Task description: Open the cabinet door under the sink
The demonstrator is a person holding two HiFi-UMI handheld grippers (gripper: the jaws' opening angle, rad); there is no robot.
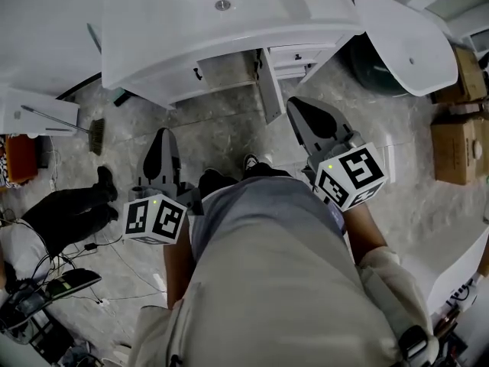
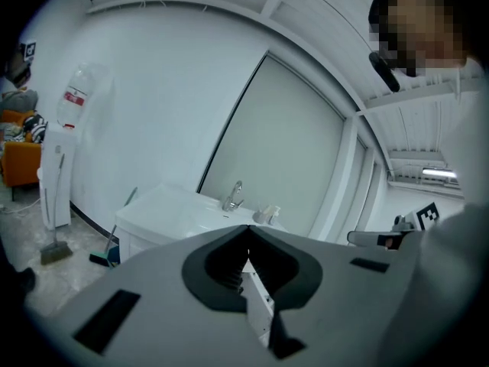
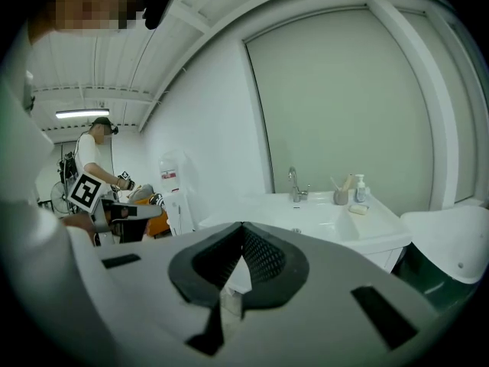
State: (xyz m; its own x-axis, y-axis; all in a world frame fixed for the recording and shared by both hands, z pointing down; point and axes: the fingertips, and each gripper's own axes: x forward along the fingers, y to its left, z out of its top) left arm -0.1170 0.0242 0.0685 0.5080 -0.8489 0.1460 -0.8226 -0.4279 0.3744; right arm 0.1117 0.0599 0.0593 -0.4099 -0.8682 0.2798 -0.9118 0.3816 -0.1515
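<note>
cabinet door [image 1: 270,90] | white, plain | swung open, edge-on | below sink [image 1: 176,21], right of centre

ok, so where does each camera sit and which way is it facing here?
Head view: on the person's head, facing steeply down at the sink and the cabinet door, standing open; shows torso, forearms, left gripper, right gripper.
Left gripper view: on that gripper, facing the sink from front-left; own shut jaws below, the person's clothing at right.
Right gripper view: on that gripper, facing the sink from front-right, toilet alongside; own shut jaws below.
Shared: both gripper views catch the faucet.
</note>
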